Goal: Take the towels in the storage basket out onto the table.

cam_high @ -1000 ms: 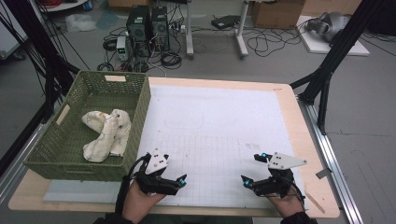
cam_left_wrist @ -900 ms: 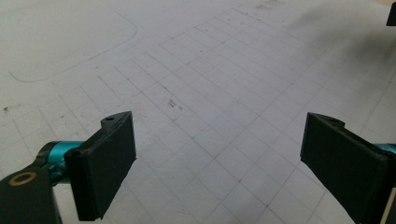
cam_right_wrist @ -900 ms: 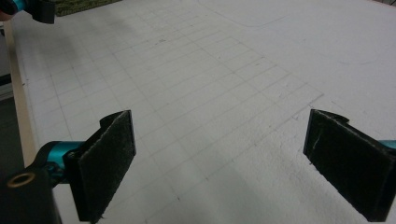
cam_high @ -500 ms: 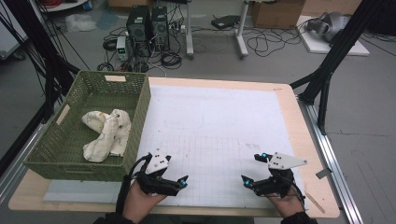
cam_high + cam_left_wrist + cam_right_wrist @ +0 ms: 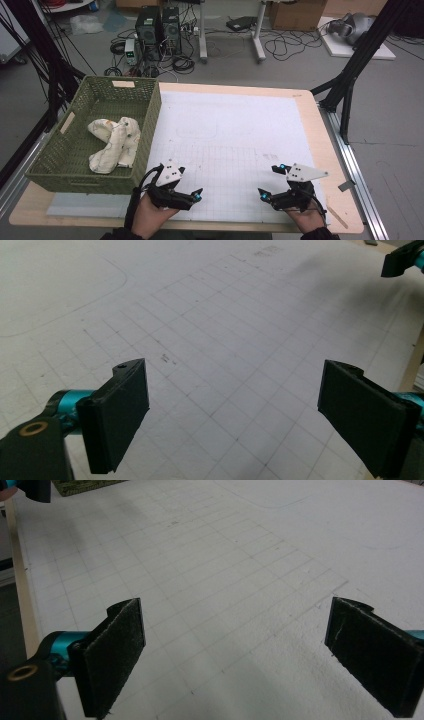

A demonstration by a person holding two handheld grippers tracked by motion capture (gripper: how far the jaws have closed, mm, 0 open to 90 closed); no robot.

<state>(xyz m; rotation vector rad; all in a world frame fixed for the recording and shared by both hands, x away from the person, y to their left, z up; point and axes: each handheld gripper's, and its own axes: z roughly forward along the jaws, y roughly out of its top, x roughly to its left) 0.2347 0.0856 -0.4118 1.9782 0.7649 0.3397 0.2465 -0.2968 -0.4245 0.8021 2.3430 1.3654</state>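
A green woven basket (image 5: 150, 127) stands on the left of the table with a crumpled white cloth (image 5: 114, 144) lying inside it. My left gripper (image 5: 186, 186) rests near the front edge, just right of the basket's front corner, open and holding nothing. My right gripper (image 5: 268, 180) rests at the front right, also open and holding nothing. In the left gripper view the left gripper (image 5: 235, 415) has its jaws wide apart over the white gridded mat (image 5: 210, 330). In the right gripper view the right gripper (image 5: 235, 655) spreads its jaws over the same mat (image 5: 225, 555).
The white gridded mat (image 5: 225, 135) covers most of the wooden table (image 5: 310, 115). A black frame leg (image 5: 350, 80) stands at the right. Computers and cables (image 5: 160, 30) lie on the floor beyond the far edge.
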